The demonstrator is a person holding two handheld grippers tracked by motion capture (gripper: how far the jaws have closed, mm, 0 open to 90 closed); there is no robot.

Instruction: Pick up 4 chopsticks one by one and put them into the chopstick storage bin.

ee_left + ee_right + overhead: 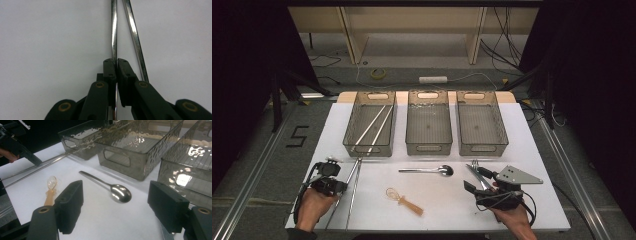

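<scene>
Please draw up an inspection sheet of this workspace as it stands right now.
Surface: white table, bare between the items.
Job's things: two metal chopsticks lie at the near left; one is pinched in the left claw, the other lies free beside it. Two more chopsticks lie in the left bin.
Clutter: metal spoon, small whisk with a wooden handle, fork by the right claw; middle bin and right bin empty.
Grippers: left claw shut on one chopstick; right claw open, holding nothing.
Cables: one trails from each gripper; more on the floor behind.
Surroundings: power strip, tape roll.
</scene>
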